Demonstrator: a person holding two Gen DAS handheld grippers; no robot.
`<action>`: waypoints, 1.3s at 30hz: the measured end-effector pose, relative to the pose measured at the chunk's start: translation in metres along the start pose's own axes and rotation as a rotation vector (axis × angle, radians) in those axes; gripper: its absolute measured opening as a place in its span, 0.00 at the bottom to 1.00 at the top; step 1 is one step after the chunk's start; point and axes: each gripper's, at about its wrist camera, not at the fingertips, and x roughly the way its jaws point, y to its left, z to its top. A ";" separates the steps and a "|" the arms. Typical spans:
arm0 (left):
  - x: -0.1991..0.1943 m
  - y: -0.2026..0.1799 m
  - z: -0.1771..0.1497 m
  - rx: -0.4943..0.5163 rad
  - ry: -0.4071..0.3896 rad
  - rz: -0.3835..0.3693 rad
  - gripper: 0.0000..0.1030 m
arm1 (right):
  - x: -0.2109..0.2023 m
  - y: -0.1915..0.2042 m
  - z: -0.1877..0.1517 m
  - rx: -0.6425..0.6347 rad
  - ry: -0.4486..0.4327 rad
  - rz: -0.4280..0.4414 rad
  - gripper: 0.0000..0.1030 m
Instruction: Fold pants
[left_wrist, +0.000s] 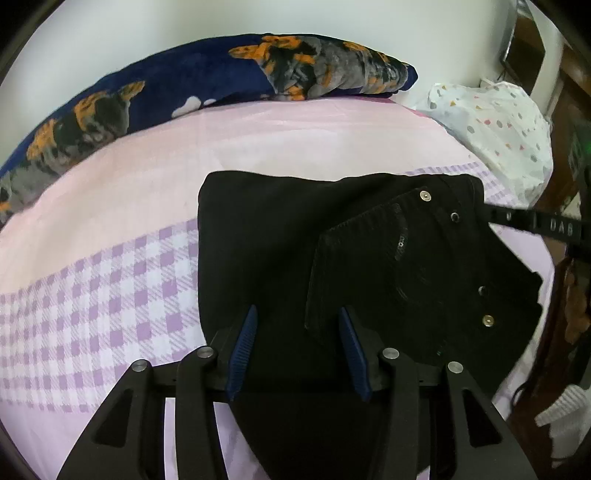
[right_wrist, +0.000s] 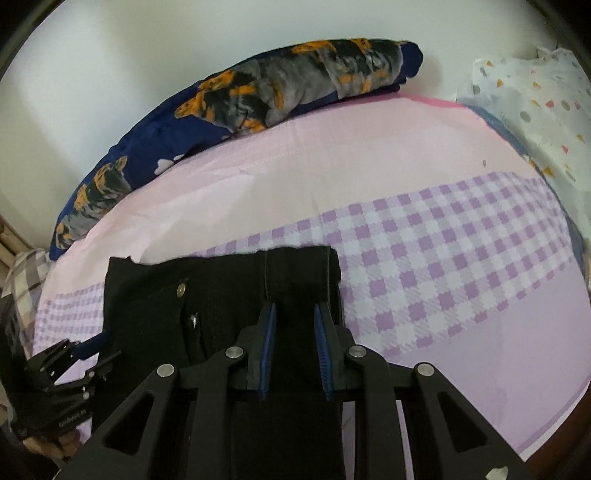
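Observation:
Black pants (left_wrist: 295, 236) lie folded on the bed, waistband and metal buttons (left_wrist: 424, 195) to the right. My left gripper (left_wrist: 298, 314) hovers open over the pants' near edge, with fabric lying between its blue pads (left_wrist: 243, 343). In the right wrist view the pants (right_wrist: 155, 306) lie at lower left, and my right gripper (right_wrist: 294, 308) stands open around a raised fold of the black cloth (right_wrist: 299, 273) at the waistband end. The left gripper's body (right_wrist: 70, 365) shows at the far left of that view.
The bed has a pink and purple-checked sheet (left_wrist: 110, 280). A dark blue blanket with orange and grey dogs (left_wrist: 207, 74) lies along the white wall. A white dotted bag (left_wrist: 498, 122) sits at the right, next to dark wooden furniture (left_wrist: 569, 110).

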 end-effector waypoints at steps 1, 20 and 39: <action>-0.003 0.002 -0.002 -0.013 0.002 -0.010 0.46 | -0.002 0.001 -0.005 -0.009 0.009 -0.001 0.19; -0.036 0.031 -0.057 -0.128 0.059 -0.113 0.56 | -0.026 -0.031 -0.049 0.083 0.088 0.146 0.45; -0.003 0.072 -0.035 -0.461 0.146 -0.501 0.56 | 0.043 -0.059 -0.013 0.179 0.391 0.642 0.56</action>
